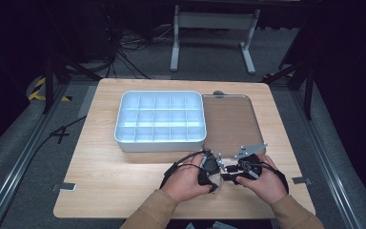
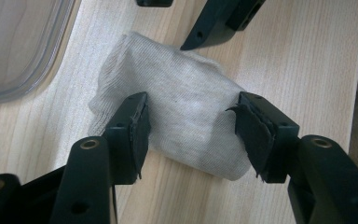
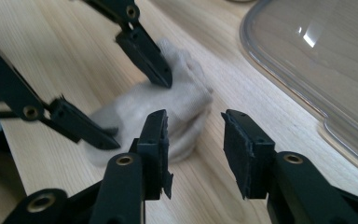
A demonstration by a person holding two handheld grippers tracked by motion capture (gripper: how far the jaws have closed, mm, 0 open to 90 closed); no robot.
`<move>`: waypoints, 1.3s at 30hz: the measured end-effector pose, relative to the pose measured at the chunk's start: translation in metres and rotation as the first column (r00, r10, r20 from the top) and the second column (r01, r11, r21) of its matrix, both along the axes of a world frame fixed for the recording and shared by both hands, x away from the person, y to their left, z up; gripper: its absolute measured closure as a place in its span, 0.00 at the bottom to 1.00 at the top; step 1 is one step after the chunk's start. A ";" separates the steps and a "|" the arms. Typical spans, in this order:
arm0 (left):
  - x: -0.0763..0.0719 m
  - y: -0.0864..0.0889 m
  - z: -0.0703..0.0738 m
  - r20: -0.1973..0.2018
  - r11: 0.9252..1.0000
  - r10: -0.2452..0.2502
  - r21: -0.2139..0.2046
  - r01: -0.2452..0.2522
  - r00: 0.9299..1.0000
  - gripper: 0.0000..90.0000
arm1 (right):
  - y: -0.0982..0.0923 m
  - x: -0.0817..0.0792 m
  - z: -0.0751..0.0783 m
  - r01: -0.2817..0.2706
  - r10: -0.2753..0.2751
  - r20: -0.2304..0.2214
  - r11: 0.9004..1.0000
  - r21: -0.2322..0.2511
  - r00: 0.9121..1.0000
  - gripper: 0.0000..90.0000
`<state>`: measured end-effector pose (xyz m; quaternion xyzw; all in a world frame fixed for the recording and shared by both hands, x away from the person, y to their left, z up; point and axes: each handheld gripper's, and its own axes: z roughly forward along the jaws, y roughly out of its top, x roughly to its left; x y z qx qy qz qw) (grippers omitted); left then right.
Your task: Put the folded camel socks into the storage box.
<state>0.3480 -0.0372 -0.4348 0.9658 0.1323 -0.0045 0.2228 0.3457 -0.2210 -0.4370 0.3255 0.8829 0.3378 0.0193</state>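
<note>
A folded beige sock (image 2: 186,116) is seen lying on the wooden table (image 1: 124,176), near the clear lid (image 3: 317,60) and in front of the white compartment tray (image 1: 160,119); the left gripper (image 2: 191,128) is held astride it with jaws spread, pads seemingly clear of the cloth; the right gripper (image 3: 193,140) is parted too, nothing pinched, the sock just beside one jaw.

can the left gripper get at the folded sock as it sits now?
Probably yes. The left gripper has open jaws straddling the sock flat on the table; nothing lies between. The right gripper hovers at one end.
</note>
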 end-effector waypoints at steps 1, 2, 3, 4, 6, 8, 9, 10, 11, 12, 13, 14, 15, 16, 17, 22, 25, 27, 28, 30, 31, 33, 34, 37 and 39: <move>0.000 0.000 0.000 0.000 1.000 0.000 0.000 0.000 1.000 0.49 | 0.000 0.000 0.000 0.000 0.000 0.000 1.000 0.000 1.000 0.66; 0.000 0.000 0.000 0.000 1.000 -0.002 -0.001 0.002 1.000 0.49 | 0.001 0.000 0.000 0.004 -0.004 -0.004 1.000 0.006 1.000 0.66; 0.000 0.000 0.000 0.000 1.000 -0.003 0.000 0.003 1.000 0.49 | 0.002 0.000 0.000 0.011 -0.011 -0.007 1.000 0.014 1.000 0.65; 0.000 0.000 0.000 -0.001 1.000 -0.003 0.001 0.003 1.000 0.48 | 0.002 0.000 0.000 0.014 -0.014 -0.009 1.000 0.018 1.000 0.64; -0.001 0.000 0.000 -0.005 1.000 -0.004 0.005 0.004 1.000 0.47 | 0.004 0.000 0.000 0.023 -0.023 -0.010 0.999 0.028 1.000 0.62; -0.001 -0.001 0.000 0.002 1.000 -0.013 0.005 0.013 1.000 0.46 | 0.006 0.000 -0.001 0.031 -0.031 -0.009 0.999 0.034 0.999 0.61; -0.001 -0.001 0.000 0.002 1.000 -0.012 0.008 0.012 1.000 0.46 | 0.007 0.000 -0.001 0.032 -0.031 -0.006 0.999 0.035 0.999 0.60; -0.001 -0.001 0.000 0.002 1.000 -0.012 0.008 0.012 1.000 0.46 | 0.009 0.000 -0.001 0.033 -0.033 -0.009 0.999 0.040 0.999 0.59; -0.001 -0.001 0.000 0.002 1.000 -0.011 0.007 0.011 1.000 0.46 | 0.010 0.000 -0.002 0.037 -0.037 -0.008 0.998 0.041 0.999 0.59; -0.001 -0.001 0.000 0.002 1.000 -0.011 0.007 0.011 1.000 0.46 | 0.011 0.000 -0.003 0.040 -0.040 -0.011 0.998 0.042 0.999 0.58; -0.001 0.000 0.000 0.006 1.000 -0.019 0.010 0.019 1.000 0.45 | 0.014 0.001 -0.005 0.042 -0.042 -0.014 0.998 0.044 0.999 0.56; -0.001 0.000 0.000 0.006 1.000 -0.019 0.010 0.019 1.000 0.45 | 0.014 0.001 -0.005 0.042 -0.042 -0.014 0.998 0.044 0.999 0.56; -0.002 0.000 0.000 0.012 1.000 -0.020 0.009 0.020 1.000 0.45 | 0.017 0.002 -0.009 0.042 -0.042 -0.013 0.999 0.034 0.999 0.55; -0.002 0.000 0.000 0.012 1.000 -0.020 0.009 0.020 1.000 0.45 | 0.017 0.002 -0.009 0.042 -0.042 -0.013 0.999 0.034 0.999 0.55; -0.002 0.000 0.000 0.008 1.000 -0.016 0.009 0.016 1.000 0.45 | 0.017 0.002 -0.010 0.044 -0.043 -0.020 0.999 0.028 0.999 0.55; -0.003 0.000 0.001 0.006 1.000 -0.020 0.013 0.020 1.000 0.45 | 0.018 0.005 -0.017 0.065 -0.064 -0.051 0.998 0.019 0.997 0.53; -0.004 0.001 0.002 0.015 0.999 -0.024 0.023 0.024 1.000 0.44 | 0.019 0.006 -0.020 0.060 -0.058 -0.060 0.998 0.021 0.997 0.53; -0.005 0.002 0.002 0.010 0.999 -0.021 0.031 0.021 1.000 0.43 | 0.020 0.006 -0.021 0.063 -0.061 -0.071 0.998 0.021 0.996 0.53; -0.005 0.003 0.003 0.010 0.999 -0.028 0.038 0.028 1.000 0.43 | 0.020 0.006 -0.021 0.063 -0.062 -0.073 0.998 0.020 0.995 0.54; -0.006 0.004 0.004 0.007 0.999 -0.019 0.027 0.019 1.000 0.43 | 0.021 0.006 -0.020 0.060 -0.059 -0.076 0.998 0.010 0.995 0.54; -0.006 0.005 0.005 0.008 0.999 -0.019 0.029 0.019 1.000 0.43 | 0.022 0.006 -0.021 0.061 -0.060 -0.077 0.998 0.006 0.995 0.54; -0.006 0.007 0.007 0.012 1.000 -0.015 0.025 0.015 1.000 0.43 | 0.023 0.007 -0.021 0.055 -0.055 -0.091 0.998 -0.001 0.994 0.54; -0.007 0.009 0.008 0.012 1.000 -0.007 0.024 0.007 1.000 0.43 | 0.023 0.008 -0.021 0.055 -0.054 -0.098 0.999 -0.001 0.994 0.55; -0.007 0.014 0.011 0.017 1.000 0.006 0.013 -0.006 1.000 0.43 | 0.022 0.010 -0.023 0.051 -0.049 -0.124 0.999 0.012 0.991 0.57; -0.008 0.019 0.015 0.019 1.000 0.023 0.003 -0.023 1.000 0.43 | 0.022 0.012 -0.024 0.041 -0.037 -0.145 0.999 0.026 0.989 0.60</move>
